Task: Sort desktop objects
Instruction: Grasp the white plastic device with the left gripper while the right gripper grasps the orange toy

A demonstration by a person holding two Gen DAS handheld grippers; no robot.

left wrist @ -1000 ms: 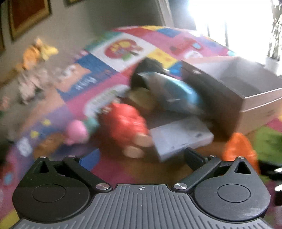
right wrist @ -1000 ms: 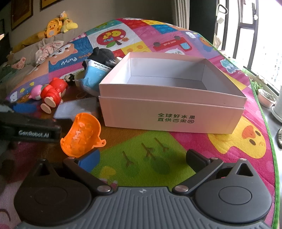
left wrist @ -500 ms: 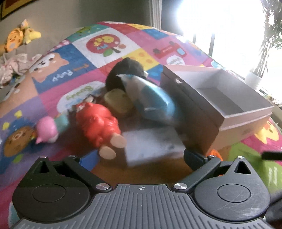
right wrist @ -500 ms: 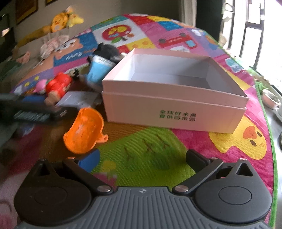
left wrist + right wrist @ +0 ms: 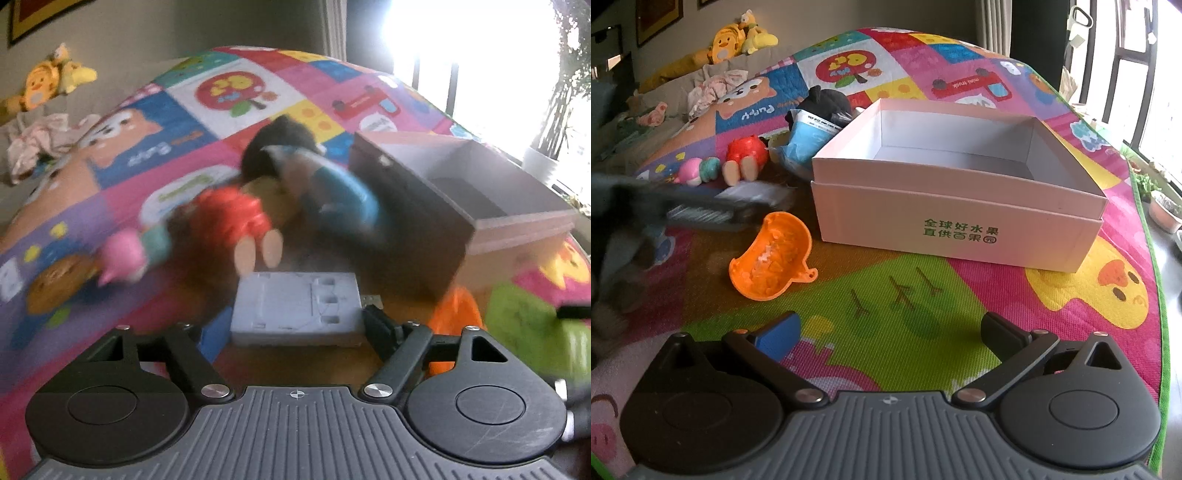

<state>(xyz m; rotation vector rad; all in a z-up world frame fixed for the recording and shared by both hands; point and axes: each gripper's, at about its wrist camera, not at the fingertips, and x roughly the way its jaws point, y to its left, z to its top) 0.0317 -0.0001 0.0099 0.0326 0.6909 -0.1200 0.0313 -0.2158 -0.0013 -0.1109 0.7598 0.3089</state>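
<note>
A flat grey box (image 5: pixel 297 308) lies on the play mat between the fingers of my left gripper (image 5: pixel 295 328), which is open around it. Behind it are a red toy figure (image 5: pixel 232 221), a pink toy (image 5: pixel 122 254), a blue packet (image 5: pixel 340 199) and a black plush (image 5: pixel 277 142). An orange toy (image 5: pixel 774 254) lies left of the empty white cardboard box (image 5: pixel 960 225). My right gripper (image 5: pixel 888 332) is open and empty, over the green patch of the mat in front of the box. The left gripper shows blurred in the right wrist view (image 5: pixel 701 210).
The colourful play mat (image 5: pixel 997 302) covers the surface. Yellow plush toys (image 5: pixel 735 33) and crumpled cloth (image 5: pixel 713 86) lie at the far left. Plant pots (image 5: pixel 1163 212) stand beyond the mat's right edge by the window.
My left gripper has moved forward and down, so the grey box now sits between its fingers. My right gripper has shifted slightly and stays open.
</note>
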